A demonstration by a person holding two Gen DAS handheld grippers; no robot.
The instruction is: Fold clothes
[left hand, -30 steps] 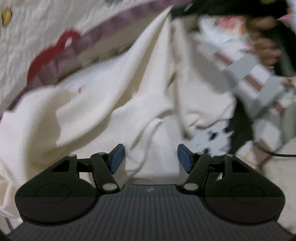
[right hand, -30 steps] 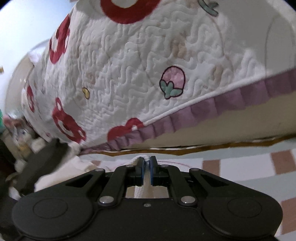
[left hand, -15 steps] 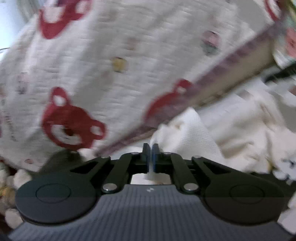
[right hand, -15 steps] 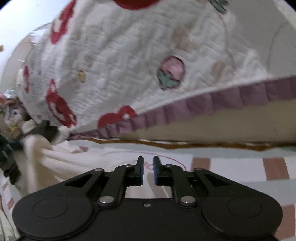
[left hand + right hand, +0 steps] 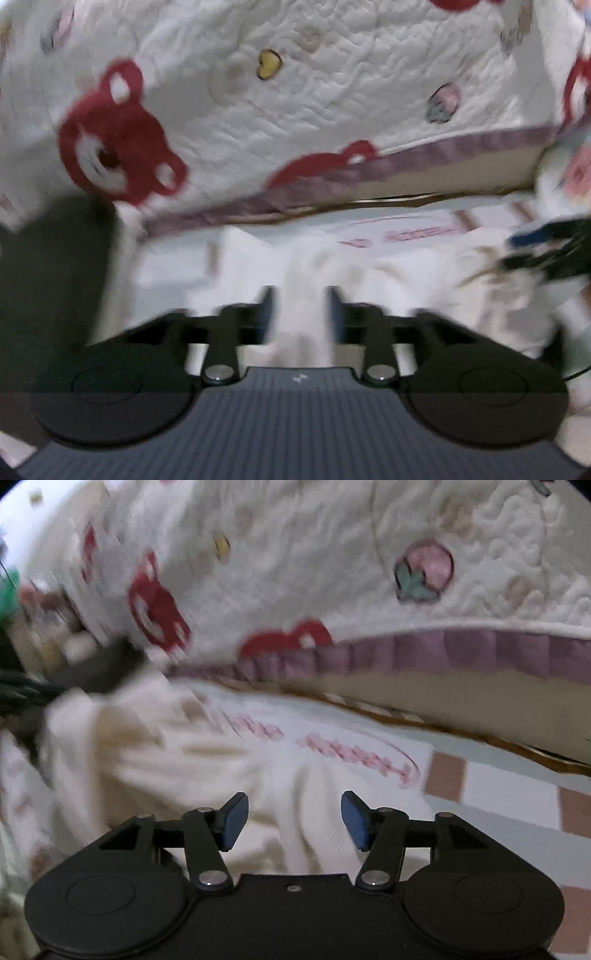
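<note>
I have both grippers low over the floor mat (image 5: 491, 775), facing the side of the bed. On my left gripper (image 5: 300, 310) the jaws stand apart, with a ridge of the cream garment (image 5: 399, 280) running up between them; the view is blurred, so I cannot tell whether the pads touch the cloth. On my right gripper (image 5: 294, 818) the jaws are spread wide, and the garment's folds lie between and beneath them, not clamped. The garment is bunched on the mat, spreading from near my right gripper toward the left, where it rises into a heap. Beyond it, the white quilt (image 5: 332, 561) with red bears and a strawberry hangs over the bed's edge, its purple frill (image 5: 480, 650) just above the mat's far side. A pink printed ring (image 5: 369, 755) on the mat shows just past the cloth.
</note>
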